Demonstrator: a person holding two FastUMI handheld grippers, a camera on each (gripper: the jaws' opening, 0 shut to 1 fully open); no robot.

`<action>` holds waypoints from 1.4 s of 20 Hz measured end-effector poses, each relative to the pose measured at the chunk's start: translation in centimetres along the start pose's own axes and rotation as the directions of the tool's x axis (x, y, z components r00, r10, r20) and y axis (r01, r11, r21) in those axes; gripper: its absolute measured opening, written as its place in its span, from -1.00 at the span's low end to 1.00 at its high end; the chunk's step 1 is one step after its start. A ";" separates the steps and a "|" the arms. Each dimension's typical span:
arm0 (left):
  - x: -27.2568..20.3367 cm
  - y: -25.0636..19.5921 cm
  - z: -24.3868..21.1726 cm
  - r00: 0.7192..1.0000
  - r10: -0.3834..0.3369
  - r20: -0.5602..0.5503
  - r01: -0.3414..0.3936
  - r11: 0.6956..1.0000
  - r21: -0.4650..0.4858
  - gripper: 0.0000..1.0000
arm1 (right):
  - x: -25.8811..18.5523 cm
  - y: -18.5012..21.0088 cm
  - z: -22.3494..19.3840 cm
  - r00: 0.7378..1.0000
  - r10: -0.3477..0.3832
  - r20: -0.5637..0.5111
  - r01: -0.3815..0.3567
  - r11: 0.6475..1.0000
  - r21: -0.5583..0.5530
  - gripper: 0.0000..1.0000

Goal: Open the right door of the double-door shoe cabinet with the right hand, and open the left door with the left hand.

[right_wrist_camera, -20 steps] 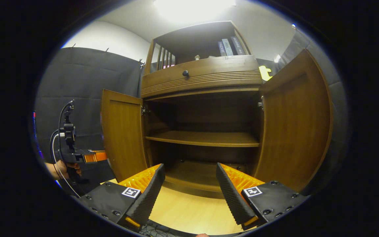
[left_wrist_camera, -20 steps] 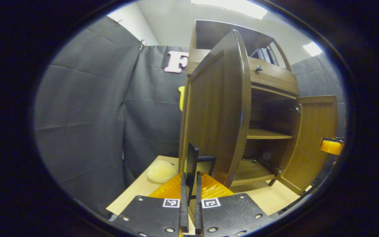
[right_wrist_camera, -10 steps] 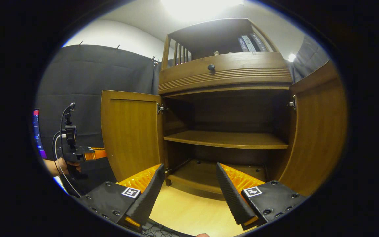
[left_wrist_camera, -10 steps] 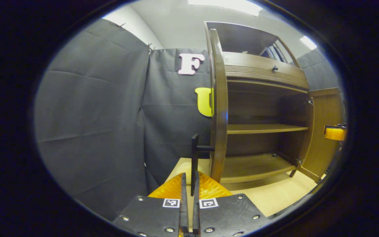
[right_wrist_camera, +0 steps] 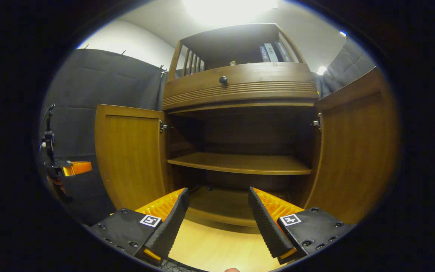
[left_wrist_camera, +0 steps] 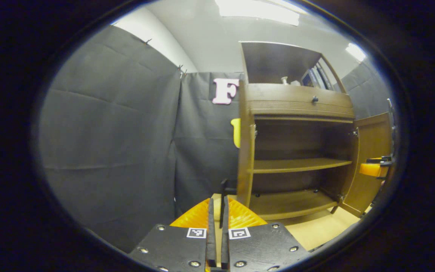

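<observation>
Black-cloth booth; shoe cabinet [right_wrist_camera: 240, 87] stands on the bench [right_wrist_camera: 221, 249]. Left gripper [left_wrist_camera: 217, 226], jaws nearly closed on the left door [right_wrist_camera: 128, 151] handle [left_wrist_camera: 223, 196], holds it open. Right gripper [right_wrist_camera: 217, 215], jaws wide, empty before the open right door [right_wrist_camera: 353, 143]

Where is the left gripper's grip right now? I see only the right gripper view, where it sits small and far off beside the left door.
Observer: In the left gripper view, the left gripper is shut on the left door's black handle.
Operator: How does that door look from there?
Observer: The left door appears edge-on, swung clear of the shelf.
Operator: And my own gripper?
Observer: The right gripper shows in front of the right door, by its inner face; I cannot tell whether they touch.
</observation>
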State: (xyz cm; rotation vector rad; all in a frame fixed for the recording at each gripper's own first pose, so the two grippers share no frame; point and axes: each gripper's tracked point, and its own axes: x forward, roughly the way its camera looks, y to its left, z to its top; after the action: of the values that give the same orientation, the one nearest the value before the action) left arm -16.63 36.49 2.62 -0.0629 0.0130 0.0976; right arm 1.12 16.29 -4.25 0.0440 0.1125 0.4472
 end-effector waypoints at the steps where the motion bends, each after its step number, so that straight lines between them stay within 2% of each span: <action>1: 0.3 -1.7 0.9 1.000 -0.024 0.016 0.024 1.000 0.005 -0.87 | -0.2 -0.8 0.1 1.000 -0.026 0.004 0.026 1.000 -0.007 0.96; 2: 0.8 -3.5 1.4 0.998 -0.051 0.024 0.051 0.999 0.007 -0.87 | -0.5 -1.6 0.1 0.999 -0.053 0.005 0.053 0.999 -0.011 0.96; 3: 1.2 -5.1 1.6 0.997 -0.073 0.030 0.073 0.997 0.010 -0.87 | -0.8 -2.4 0.0 0.997 -0.072 0.006 0.072 0.997 -0.012 0.86; 7: 2.4 -10.3 1.4 0.988 -0.154 0.019 0.154 0.988 -0.011 -0.84 | -2.3 -5.0 -0.1 0.989 -0.145 0.012 0.146 0.989 -0.019 0.89; 10: 3.9 -13.3 -0.2 0.982 -0.187 -0.008 0.186 0.981 -0.055 -0.09 | -3.5 -6.8 -0.2 0.980 -0.200 0.019 0.201 0.979 -0.020 0.89; 11: 4.2 -14.2 -0.8 0.982 -0.191 -0.014 0.189 0.980 -0.056 0.16 | -3.8 -7.3 -0.4 0.976 -0.216 0.019 0.216 0.976 -0.015 0.97; 14: 5.4 -15.0 -2.3 0.989 -0.149 -0.026 0.148 0.989 -0.030 0.92 | -4.7 -8.5 -0.8 0.963 -0.269 0.026 0.269 0.963 0.000 0.97; 19: 5.8 -16.4 -3.8 0.991 -0.131 -0.031 0.132 0.991 0.010 0.93 | -5.4 -8.9 -1.4 0.951 -0.308 0.026 0.307 0.951 0.027 0.97; 28: 4.8 -15.7 -3.8 0.994 -0.107 -0.033 0.108 0.994 0.018 0.93 | -4.3 -8.2 -1.1 0.959 -0.280 0.032 0.280 0.960 0.028 0.97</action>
State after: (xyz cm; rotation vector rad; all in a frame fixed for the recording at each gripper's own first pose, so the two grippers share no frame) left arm -10.35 21.13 -0.24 -0.0457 0.0426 -0.0114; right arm 0.63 7.02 -5.42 0.0579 0.0875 0.1615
